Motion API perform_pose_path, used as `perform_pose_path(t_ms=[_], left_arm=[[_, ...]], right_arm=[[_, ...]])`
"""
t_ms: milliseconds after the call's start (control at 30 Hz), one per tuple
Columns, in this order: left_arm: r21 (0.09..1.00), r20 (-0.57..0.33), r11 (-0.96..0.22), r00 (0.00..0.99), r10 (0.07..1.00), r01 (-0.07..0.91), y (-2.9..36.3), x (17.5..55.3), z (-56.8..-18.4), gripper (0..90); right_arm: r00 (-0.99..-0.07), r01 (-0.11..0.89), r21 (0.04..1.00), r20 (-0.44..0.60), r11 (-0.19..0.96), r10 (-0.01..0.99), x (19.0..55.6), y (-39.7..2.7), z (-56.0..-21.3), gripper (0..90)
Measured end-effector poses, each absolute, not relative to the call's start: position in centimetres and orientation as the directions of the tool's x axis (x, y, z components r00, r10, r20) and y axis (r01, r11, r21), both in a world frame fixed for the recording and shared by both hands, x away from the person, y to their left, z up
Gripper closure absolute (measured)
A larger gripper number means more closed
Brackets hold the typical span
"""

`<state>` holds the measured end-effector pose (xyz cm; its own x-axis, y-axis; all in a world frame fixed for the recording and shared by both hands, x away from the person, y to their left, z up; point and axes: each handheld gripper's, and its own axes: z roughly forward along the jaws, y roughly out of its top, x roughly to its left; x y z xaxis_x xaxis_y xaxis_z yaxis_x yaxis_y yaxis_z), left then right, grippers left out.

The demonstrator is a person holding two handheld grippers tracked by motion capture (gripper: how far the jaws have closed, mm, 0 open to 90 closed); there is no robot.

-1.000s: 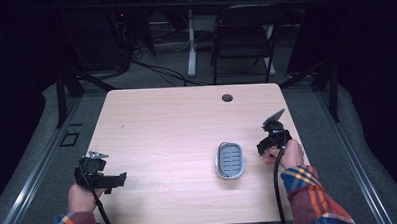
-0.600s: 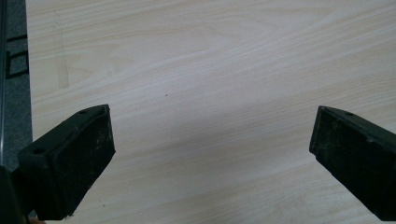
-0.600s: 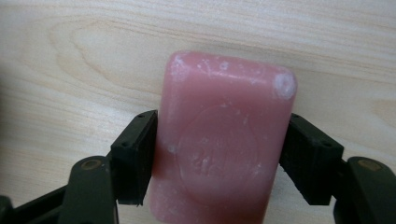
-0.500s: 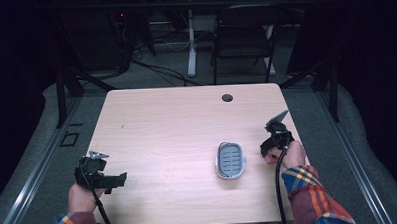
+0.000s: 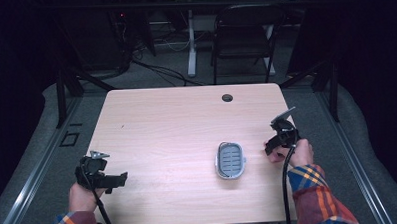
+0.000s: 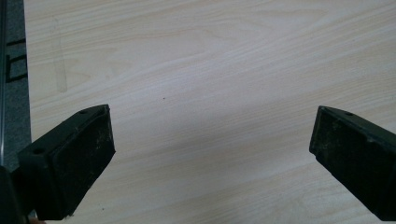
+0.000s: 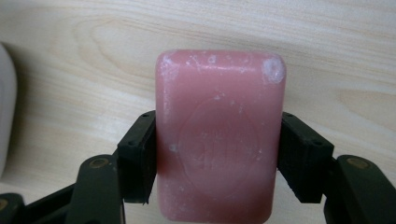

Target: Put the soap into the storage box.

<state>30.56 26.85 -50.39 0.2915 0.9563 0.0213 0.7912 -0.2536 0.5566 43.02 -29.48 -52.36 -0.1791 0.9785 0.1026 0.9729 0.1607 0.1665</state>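
Note:
A pink bar of soap (image 7: 219,116) lies on the wooden table with my right gripper (image 7: 219,154) shut on it. Its black pads (image 7: 140,154) press on both long sides, and the jaws have just been closing on the bar. From above, that gripper (image 5: 273,145) sits near the table's right edge, just right of a grey-and-white oval soap dish (image 5: 230,160). The dish's white rim (image 7: 5,107) shows at the left of the right gripper view. My left gripper (image 5: 120,179) rests at the front left, jaws wide open (image 6: 212,154) over bare wood.
The light wooden table (image 5: 177,127) has a round cable hole (image 5: 227,97) near its far edge. A dark folding chair (image 5: 244,35) and desk legs stand beyond the table. Grey floor borders both sides.
The right gripper has edged slightly to the right beside the soap dish. The left hand and the dish have stayed where they were.

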Motion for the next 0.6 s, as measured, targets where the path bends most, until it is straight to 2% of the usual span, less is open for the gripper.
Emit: perform_pose_path(t_ms=[100,200,600], left_arm=[[0.556,0.022,-0.257,0.295,0.955,0.790,26.8,30.6,-50.4,0.0],[0.557,0.024,-0.259,0.297,0.955,0.789,26.8,30.6,-50.4,0.0],[0.553,0.027,-0.268,0.305,0.952,0.789,26.7,30.6,-50.4,0.0]], right_arm=[[-0.181,0.970,0.182,0.115,0.159,0.977,42.8,-29.3,-52.2,36.8],[-0.229,0.964,0.159,0.090,0.213,0.969,42.5,-29.0,-51.3,36.8],[-0.254,0.953,0.192,0.089,0.234,0.963,41.5,-28.2,-49.5,36.8]])
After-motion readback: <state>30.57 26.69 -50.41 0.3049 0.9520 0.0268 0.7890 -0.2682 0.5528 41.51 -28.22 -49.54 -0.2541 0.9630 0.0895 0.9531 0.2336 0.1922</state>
